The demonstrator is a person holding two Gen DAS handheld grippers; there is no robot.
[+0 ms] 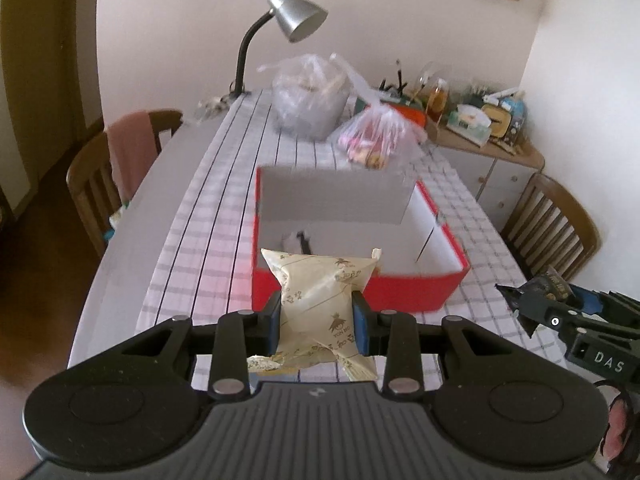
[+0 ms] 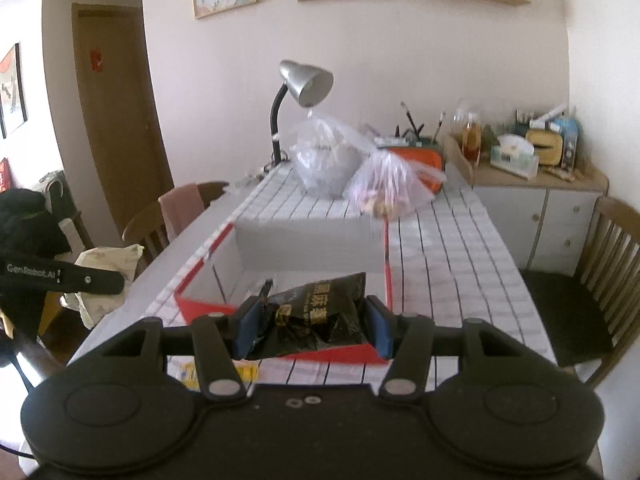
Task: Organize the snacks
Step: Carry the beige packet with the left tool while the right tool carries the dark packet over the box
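We held both snacks above the near end of the red box [image 1: 400, 292] on the desk [image 1: 224, 184]. Our left gripper [image 1: 319, 322] had its jaws pinching the cream packet [image 1: 320, 300] squarely at its waist. Our right gripper [image 2: 313, 328] had its jaws clamped on the black packet's [image 2: 320, 312] crumpled sides.

Red box [image 1: 416, 292] floor partly hidden behind cream packet [image 1: 320, 304].

Pale walls [image 2: 360, 60], wooden chairs [image 1: 556, 224], a corner cabinet [image 2: 540, 208], brown door [image 2: 116, 112].
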